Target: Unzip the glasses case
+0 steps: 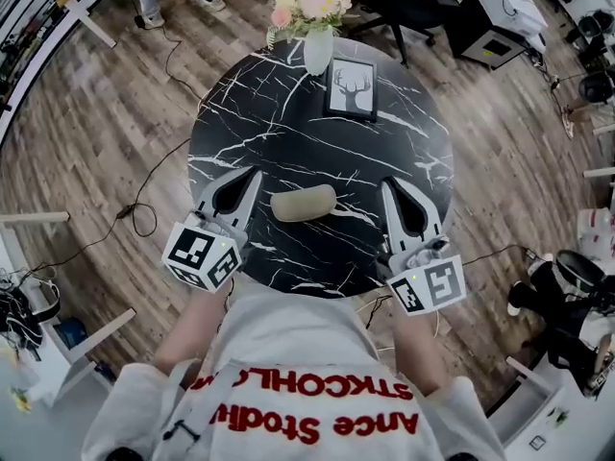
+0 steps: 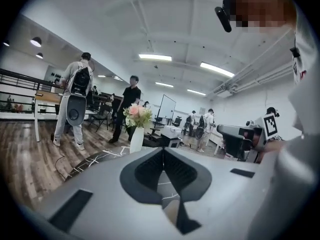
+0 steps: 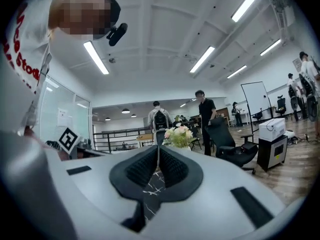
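Observation:
A beige oval glasses case [image 1: 304,203] lies near the middle of the round black marble table [image 1: 288,113] in the head view. My left gripper [image 1: 256,176] hovers just left of the case, shut with nothing in it. My right gripper [image 1: 386,185] sits to the right of the case, also shut and empty. Neither touches the case. In the left gripper view the left gripper [image 2: 163,149] has its pads pressed together; the right gripper [image 3: 158,148] looks the same in its own view. The case is hidden in both gripper views.
A white vase of pink flowers [image 1: 312,12] and a framed deer picture [image 1: 352,88] stand at the table's far edge. Cables lie on the wooden floor [image 1: 106,152]. Office chairs and several people are beyond the table.

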### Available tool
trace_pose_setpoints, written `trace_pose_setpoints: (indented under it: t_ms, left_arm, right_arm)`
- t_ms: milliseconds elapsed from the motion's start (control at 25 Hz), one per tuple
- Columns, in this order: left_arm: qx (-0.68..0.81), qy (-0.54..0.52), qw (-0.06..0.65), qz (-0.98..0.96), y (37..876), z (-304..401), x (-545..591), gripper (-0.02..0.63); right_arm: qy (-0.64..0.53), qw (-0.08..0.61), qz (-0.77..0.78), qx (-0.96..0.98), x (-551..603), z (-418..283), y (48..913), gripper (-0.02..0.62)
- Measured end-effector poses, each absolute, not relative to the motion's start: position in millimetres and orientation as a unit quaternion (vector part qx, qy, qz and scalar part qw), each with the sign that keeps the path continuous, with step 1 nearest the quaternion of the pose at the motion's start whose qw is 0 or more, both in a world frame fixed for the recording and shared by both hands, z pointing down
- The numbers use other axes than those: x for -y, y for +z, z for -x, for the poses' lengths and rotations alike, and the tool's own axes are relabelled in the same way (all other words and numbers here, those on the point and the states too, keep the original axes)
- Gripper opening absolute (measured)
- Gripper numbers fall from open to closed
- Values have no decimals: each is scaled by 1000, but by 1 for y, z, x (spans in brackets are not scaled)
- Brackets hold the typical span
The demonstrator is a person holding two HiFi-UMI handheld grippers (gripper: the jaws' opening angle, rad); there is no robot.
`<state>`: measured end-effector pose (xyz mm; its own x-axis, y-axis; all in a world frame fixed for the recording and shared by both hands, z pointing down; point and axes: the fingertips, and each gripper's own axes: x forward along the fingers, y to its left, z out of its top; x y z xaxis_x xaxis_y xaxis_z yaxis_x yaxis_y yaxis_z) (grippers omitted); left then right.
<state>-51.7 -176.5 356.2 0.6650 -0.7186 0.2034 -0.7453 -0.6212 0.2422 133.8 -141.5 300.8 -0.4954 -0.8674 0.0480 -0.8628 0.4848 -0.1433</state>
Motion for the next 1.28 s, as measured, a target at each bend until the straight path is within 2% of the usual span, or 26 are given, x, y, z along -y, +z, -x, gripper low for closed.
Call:
trace_pose_setpoints:
  t_ms: [320,400,480,560,600,680,760,880,1040,1200,1280]
  left_arm:
    - [351,118,205,-906,434,33,191,11]
    - [326,151,228,-905,460,25,188,19]
    - [297,184,246,-904,486,16,184,65]
    - [267,217,258,-903,508,8,180,119]
    - [252,233,260,-902,519,3,177,125]
    - [224,265,260,-901,538,-4,171,142]
    - [195,297,260,-898,556,-10,164,164]
    - [149,336,268,-891,579,-22,153,189]
    - [92,388,257,-880,600,-39,137,291]
    - [71,413,246,-874,610,-44,135,295]
    - [66,412,254,-873,611,-43,136,295]
  right_arm:
    - [-116,-111,449,-879,153,-120,400,23]
    - [-131,-117,408,-896,148,-111,425,23]
    - [-155,-111,372,-909,145,-106,449,25]
    - [-168,-139,349,-911,141,-105,479,30]
    - [-171,-172,334,-911,138,-105,498,48]
    - [-172,-253,288,-907,127,-104,537,140]
    - [-162,-325,241,-900,116,-101,571,159]
    - [-136,-393,199,-887,110,-99,603,161]
    - [-111,-459,164,-866,109,-100,627,161]
    - [-101,-483,138,-859,110,-97,637,155]
    - [-100,-483,134,-859,111,-98,637,128]
